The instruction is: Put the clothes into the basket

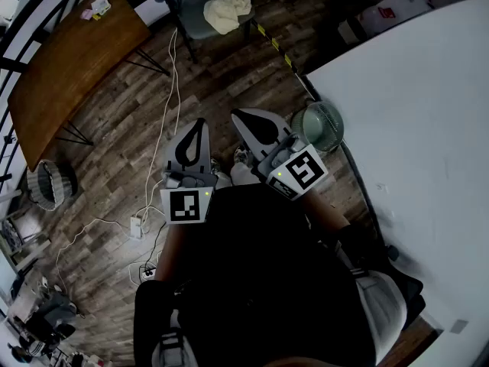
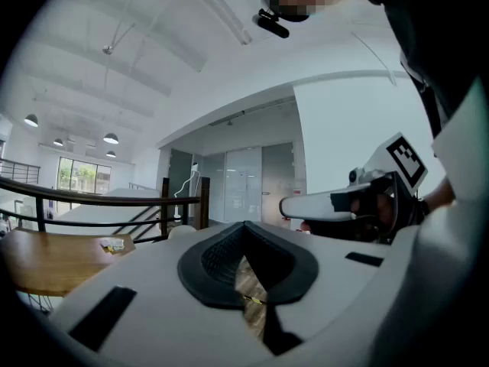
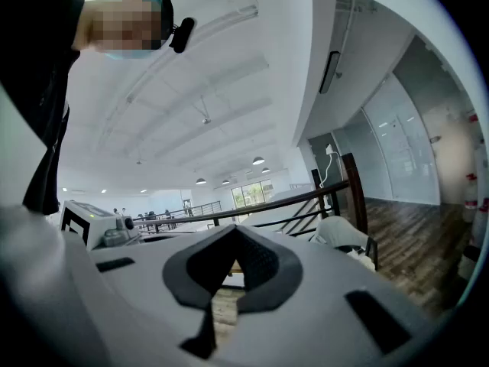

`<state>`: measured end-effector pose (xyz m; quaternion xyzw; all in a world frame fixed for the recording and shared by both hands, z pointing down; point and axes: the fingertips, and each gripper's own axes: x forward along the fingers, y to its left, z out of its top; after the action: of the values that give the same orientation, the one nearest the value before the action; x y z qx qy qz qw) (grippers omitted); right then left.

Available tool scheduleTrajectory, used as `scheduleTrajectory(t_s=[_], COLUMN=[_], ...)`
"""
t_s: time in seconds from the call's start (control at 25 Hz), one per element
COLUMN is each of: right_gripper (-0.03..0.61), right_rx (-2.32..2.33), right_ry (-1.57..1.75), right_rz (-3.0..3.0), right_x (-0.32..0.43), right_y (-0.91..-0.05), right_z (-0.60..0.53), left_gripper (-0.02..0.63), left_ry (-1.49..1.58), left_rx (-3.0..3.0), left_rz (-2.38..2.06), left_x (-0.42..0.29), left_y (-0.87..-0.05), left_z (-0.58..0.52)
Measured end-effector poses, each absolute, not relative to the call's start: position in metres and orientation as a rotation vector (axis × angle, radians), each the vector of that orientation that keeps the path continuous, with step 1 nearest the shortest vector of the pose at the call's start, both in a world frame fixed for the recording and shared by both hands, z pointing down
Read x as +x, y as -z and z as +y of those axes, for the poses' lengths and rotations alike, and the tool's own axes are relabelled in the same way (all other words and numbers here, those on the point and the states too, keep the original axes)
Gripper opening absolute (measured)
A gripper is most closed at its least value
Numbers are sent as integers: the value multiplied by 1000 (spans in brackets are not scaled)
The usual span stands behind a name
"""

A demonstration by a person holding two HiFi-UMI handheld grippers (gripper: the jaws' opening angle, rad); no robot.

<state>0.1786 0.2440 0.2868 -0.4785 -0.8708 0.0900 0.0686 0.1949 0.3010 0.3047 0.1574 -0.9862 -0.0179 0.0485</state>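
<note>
Nothing is moved yet: the left gripper [image 1: 200, 122] and right gripper [image 1: 238, 115] are closed and empty, the cream clothes [image 1: 228, 10] lie on the chair [image 1: 197, 17], well apart from the basket [image 1: 317, 125] at the white table's [image 1: 412, 90] edge.

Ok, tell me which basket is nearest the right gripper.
The green round basket beside the white table; the ribbed pale basket stands far left by the wooden table.
</note>
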Motion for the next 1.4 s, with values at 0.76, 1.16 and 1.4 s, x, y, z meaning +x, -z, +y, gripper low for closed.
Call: scheduleTrajectory(t_s=[0.76,1.16,1.4], right_gripper=[9,9,9], right_rx=[-1470,-1571,-1505], right_ry=[-265,-235,-210], right_rz=[-2673,-2608,-2624], right_x=[157,130,83], right_y=[-279,-279,-287], right_z=[180,194,220], left_gripper=[14,14,14], left_ry=[93,121,166], left_rx=[385,352,338], left_rz=[-3071,-3038,-3050], left_x=[173,143,94], left_y=[-302,-314,-317], left_z=[241,250,282])
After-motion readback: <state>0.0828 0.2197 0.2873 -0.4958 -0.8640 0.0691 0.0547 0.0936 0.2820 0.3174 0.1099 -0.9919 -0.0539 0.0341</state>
